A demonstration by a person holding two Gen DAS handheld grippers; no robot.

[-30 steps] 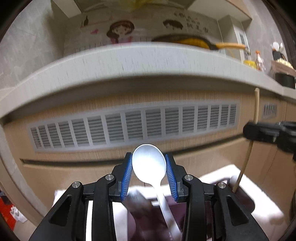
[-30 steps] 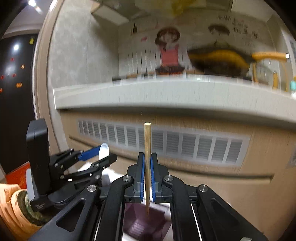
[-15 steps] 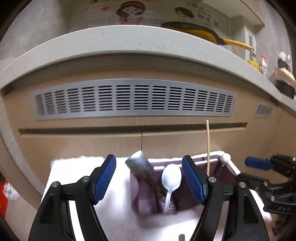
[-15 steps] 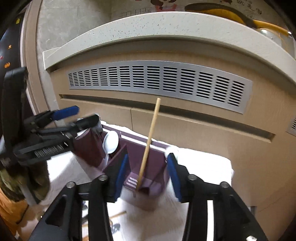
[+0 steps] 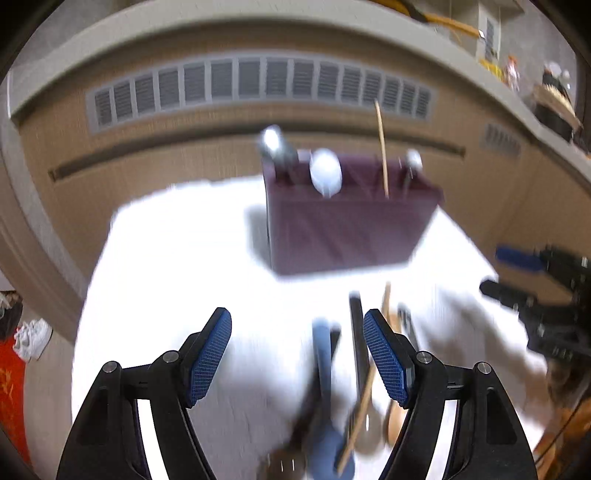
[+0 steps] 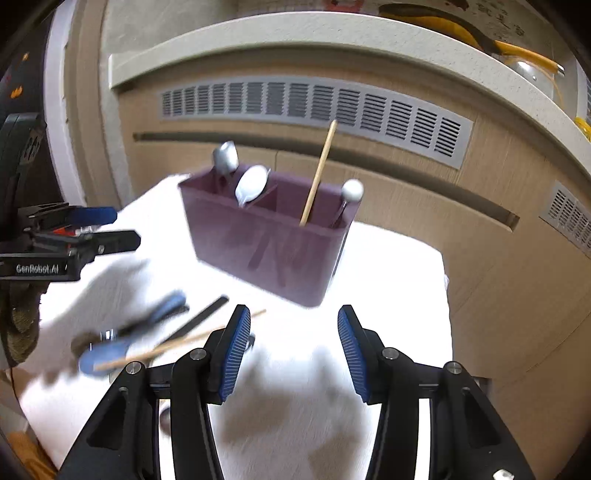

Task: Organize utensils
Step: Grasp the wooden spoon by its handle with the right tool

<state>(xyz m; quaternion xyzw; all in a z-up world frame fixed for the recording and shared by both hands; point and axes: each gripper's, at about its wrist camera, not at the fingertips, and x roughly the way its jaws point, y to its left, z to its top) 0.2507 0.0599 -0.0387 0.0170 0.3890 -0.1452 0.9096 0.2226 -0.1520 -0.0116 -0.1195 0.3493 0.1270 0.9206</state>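
A pale speckled stone countertop (image 6: pixel 332 35) curves above light wood-grain cabinet fronts (image 6: pixel 424 206) fitted with a long grey slatted vent grille (image 6: pixel 314 105). A white cloth-covered surface (image 6: pixel 388 266) lies below, brightly lit.

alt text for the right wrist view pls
The open right tool hovers empty over a white cloth, facing a purple utensil caddy holding spoons and one chopstick. More utensils lie loose at left, near the left tool.
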